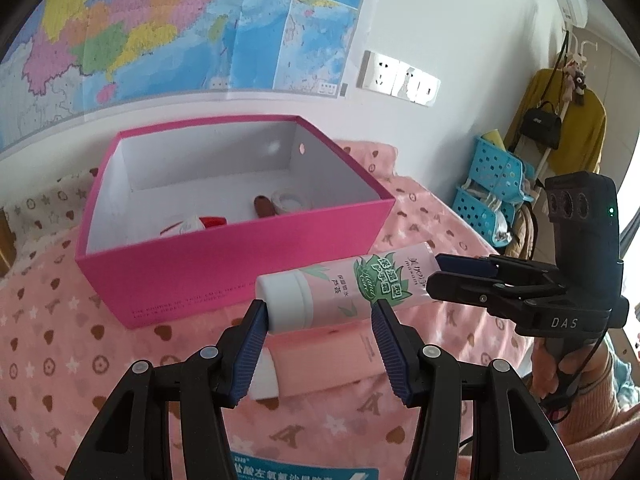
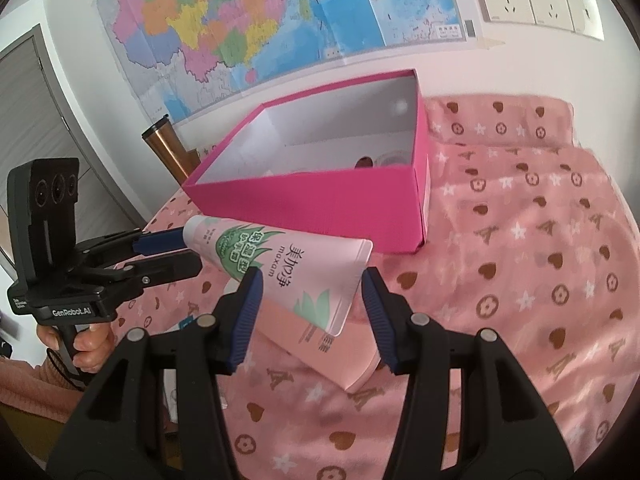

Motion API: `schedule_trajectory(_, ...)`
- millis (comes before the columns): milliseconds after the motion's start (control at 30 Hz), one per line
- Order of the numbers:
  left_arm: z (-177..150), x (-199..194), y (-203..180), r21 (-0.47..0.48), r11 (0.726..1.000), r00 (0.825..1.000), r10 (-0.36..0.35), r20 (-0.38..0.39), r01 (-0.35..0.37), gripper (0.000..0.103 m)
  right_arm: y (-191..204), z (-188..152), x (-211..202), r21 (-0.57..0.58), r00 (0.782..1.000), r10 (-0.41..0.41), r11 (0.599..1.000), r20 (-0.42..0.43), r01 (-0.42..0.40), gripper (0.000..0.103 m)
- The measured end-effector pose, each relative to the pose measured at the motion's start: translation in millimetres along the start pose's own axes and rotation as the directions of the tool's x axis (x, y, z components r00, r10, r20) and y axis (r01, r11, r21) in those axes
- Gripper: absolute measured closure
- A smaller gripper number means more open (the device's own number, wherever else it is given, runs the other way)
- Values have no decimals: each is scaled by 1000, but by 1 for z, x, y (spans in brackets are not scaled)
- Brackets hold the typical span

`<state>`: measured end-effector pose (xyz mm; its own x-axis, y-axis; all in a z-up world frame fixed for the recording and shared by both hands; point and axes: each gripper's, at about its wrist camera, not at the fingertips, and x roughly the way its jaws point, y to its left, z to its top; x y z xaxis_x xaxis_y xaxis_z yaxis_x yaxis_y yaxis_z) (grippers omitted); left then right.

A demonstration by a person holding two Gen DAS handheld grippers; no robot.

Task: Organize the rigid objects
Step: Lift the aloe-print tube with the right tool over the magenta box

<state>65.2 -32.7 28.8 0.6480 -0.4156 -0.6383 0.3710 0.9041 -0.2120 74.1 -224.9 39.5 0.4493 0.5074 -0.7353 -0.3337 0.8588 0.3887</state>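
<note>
The pink hand-cream tube [image 1: 348, 290] hangs in the air between the two tools, its long axis running roughly level from one to the other; the white cap end [image 1: 286, 300] points toward the left gripper [image 1: 320, 322] and the flat crimped tail [image 2: 352, 276] points toward the right gripper [image 2: 310, 294]. In the left wrist view the cap sits just ahead of the left gripper's fingertips, against the left-hand pad [image 1: 256, 332], while the other pad stands a little clear of the tube's side, so I cannot tell whether this tool truly clamps it; in the right wrist view the same gripper [image 2: 168, 250] shows from the side with its blue pads closed over the cap end. The right gripper's own fingers bracket the tail with a gap visible on the right-hand side; seen from the left wrist camera [image 1: 460, 276], its tips meet the crimped end, yet a firm grip cannot be confirmed. Beyond both tools' fingertips stands the open magenta box [image 1: 240, 268] on the pink patterned blanket [image 2: 520, 260], the tube lying across its near wall and above a flat pink carton [image 2: 320, 340] directly under the tips; small items [image 1: 276, 204] lie inside the box.
</note>
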Motion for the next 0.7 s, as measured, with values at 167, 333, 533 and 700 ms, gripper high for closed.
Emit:
schedule_trajectory(167, 8, 0, 2, -2, 1000, 1000, 5, 14, -5, 49, 0, 11, -1, -13, 1000, 0, 1000, 18, 0, 49)
schedule_trajectory(333, 15, -1, 4, -5, 1000, 1000, 8, 29, -8, 49, 2, 23, -1, -34, 999, -6, 999, 36, 8, 49)
schedule_trajectory(533, 18, -2, 5, -10, 1000, 999, 13, 37, -13, 49, 2, 28, 0, -42, 999, -6, 999, 47, 8, 49)
schedule_trajectory(700, 20, -2, 4, -8, 1000, 999, 20, 41, -19, 49, 0, 31, 1, -48, 999, -4, 999, 51, 6, 49)
